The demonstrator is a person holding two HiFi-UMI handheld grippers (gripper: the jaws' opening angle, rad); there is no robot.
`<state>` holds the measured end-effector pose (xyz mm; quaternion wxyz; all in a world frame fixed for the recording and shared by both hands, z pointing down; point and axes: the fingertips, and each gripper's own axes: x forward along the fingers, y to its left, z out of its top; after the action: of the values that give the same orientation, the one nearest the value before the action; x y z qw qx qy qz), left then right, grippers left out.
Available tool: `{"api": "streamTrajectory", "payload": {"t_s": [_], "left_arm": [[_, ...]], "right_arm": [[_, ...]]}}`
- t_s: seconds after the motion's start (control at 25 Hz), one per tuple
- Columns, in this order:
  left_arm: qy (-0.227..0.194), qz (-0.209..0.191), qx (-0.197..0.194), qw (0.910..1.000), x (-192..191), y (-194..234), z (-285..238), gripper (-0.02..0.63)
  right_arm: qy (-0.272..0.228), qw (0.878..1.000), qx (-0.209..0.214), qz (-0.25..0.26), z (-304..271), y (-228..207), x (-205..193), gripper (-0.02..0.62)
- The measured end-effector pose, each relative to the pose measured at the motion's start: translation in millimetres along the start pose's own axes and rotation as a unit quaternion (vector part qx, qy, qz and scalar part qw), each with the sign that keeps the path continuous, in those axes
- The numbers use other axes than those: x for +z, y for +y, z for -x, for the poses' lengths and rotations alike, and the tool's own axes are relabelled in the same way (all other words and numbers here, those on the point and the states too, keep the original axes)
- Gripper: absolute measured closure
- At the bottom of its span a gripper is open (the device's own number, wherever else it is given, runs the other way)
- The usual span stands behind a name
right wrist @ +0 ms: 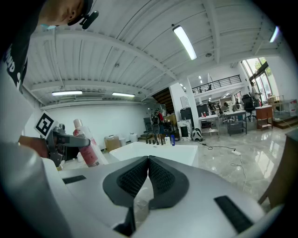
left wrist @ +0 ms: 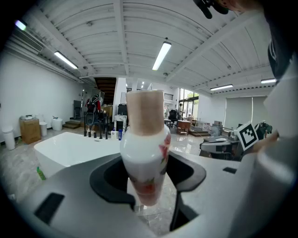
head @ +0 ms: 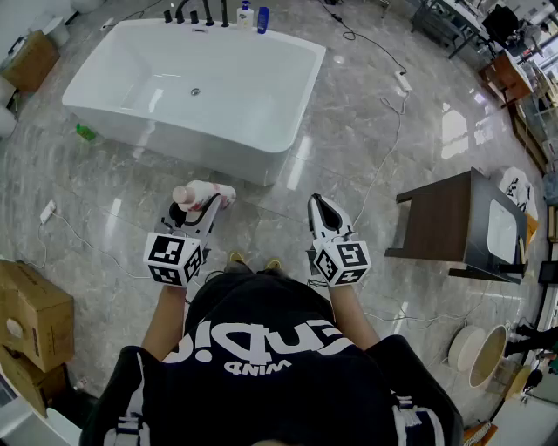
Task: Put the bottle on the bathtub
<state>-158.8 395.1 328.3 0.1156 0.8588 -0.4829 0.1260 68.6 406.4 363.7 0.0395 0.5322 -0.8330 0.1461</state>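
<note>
A white bottle (head: pixel 206 193) with a red flower print and a pale pink cap sits in my left gripper (head: pixel 193 206), whose jaws are shut on its lower body. In the left gripper view the bottle (left wrist: pixel 145 153) stands upright between the dark pads. From the right gripper view the same bottle (right wrist: pixel 85 148) shows at the left. My right gripper (head: pixel 321 209) is held beside it with its ridged pads (right wrist: pixel 148 176) pressed together and nothing between them. The white bathtub (head: pixel 192 87) lies ahead on the floor, some way beyond both grippers.
Black taps and two small bottles (head: pixel 253 16) stand on the tub's far rim. A dark wooden stand (head: pixel 453 222) is at the right, cardboard boxes (head: pixel 30 318) at the left. Cables (head: pixel 384 139) run over the glossy stone floor. A small green thing (head: pixel 85 132) lies by the tub's left side.
</note>
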Motion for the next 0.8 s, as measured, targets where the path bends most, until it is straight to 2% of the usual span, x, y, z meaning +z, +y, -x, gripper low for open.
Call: {"api": "streamTrajectory", "payload": {"t_s": [0.16,0.44,0.8], "left_arm": [[0.0,-0.002,-0.007,1.0,3,10,1,0.374],[-0.001,-0.011,-0.025,0.9996,-3,35,2,0.374],[0.004,-0.014,-0.051,0.9986,-4,49,-24,0.374]], "right_arm": [[-0.008,1.0,-0.008,-0.012,-7,4,5,0.571],[-0.015,1.0,-0.025,-0.001,-20,20,2,0.571],[-0.019,0.998,-0.054,-0.007,-39,12,3,0.571]]}}
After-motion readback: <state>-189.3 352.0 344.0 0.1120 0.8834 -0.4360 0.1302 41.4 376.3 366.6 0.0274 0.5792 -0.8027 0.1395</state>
